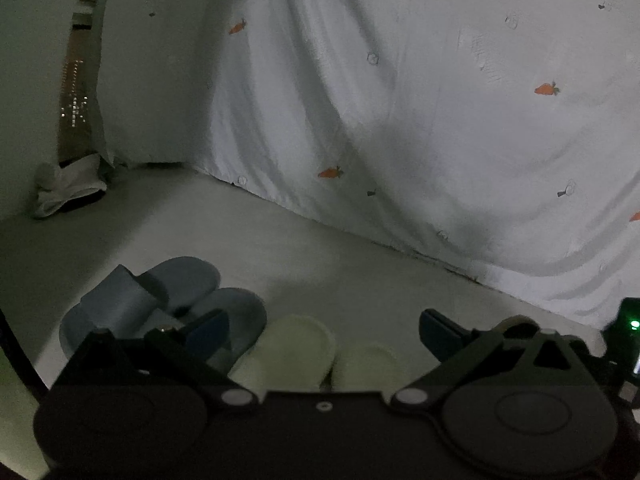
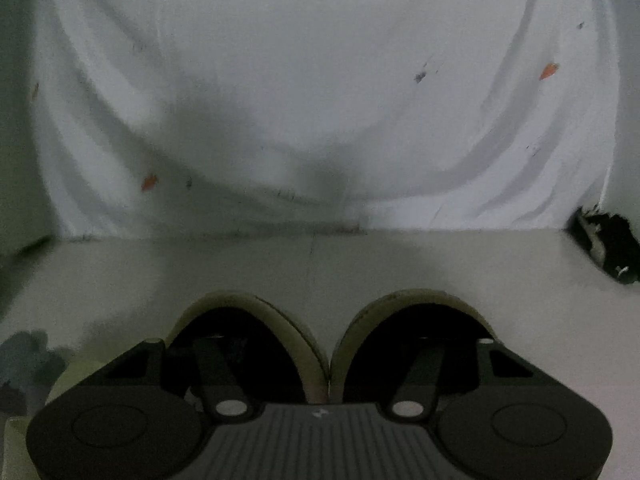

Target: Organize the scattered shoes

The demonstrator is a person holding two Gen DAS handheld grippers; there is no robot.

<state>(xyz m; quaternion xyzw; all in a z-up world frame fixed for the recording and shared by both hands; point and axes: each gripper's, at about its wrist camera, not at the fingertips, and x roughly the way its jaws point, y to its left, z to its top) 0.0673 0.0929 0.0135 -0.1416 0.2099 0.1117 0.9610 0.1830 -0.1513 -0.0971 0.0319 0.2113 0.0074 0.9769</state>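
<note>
The left gripper [image 1: 324, 332] stands wide open and empty above the floor [image 1: 280, 240], its two blue fingertips [image 1: 438, 334] well apart. Between them and just ahead lie the pale cream slippers [image 1: 296, 350], side by side and touching; beyond its left finger sit the grey-blue slippers [image 1: 160, 300], one overlapping the other. Far off to its left, by the wall, lies a white shoe [image 1: 68, 188].

The right gripper [image 2: 324, 360] is also spread wide, holding nothing that I can make out: each finger lies over the dark opening of one of the beige-rimmed dark shoes [image 2: 256, 332], which sit as a neat pair, touching, directly under and ahead of it (whether the fingers touch the shoes cannot be told). A patterned sheet [image 2: 320, 100] hangs behind.

These slippers look light, soft and a little squashy, probably foam; a pinch across the strap or a side rim should carry one, since the broad sole would likely flex and slip
</note>
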